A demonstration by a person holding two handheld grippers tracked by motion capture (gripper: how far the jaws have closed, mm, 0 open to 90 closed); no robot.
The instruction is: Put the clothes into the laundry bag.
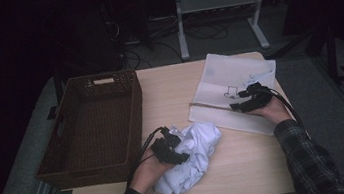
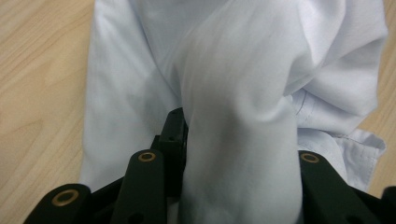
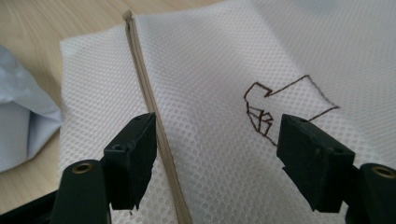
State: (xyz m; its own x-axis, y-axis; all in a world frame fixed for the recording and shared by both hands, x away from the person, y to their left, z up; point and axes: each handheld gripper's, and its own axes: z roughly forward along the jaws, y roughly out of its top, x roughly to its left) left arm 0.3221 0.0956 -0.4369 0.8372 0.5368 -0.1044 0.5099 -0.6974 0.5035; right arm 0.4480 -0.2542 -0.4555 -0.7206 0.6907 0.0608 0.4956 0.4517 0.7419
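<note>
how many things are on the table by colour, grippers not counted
White: 2 - crumpled white cotton shirt, flat white mesh laundry bag with beige zip
Brown: 1 - rectangular dark brown woven wicker basket
Total: 3

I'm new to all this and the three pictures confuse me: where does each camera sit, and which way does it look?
High view: above the person's side, looking forward and down on the table, basket, both forearms and grippers.
Left gripper view: rides on the left gripper, looking along its jaws, shut on the white shirt.
Right gripper view: rides on the right gripper, jaws open over the mesh bag and its zip.
Shared: shirt and table appear in all three.
</note>
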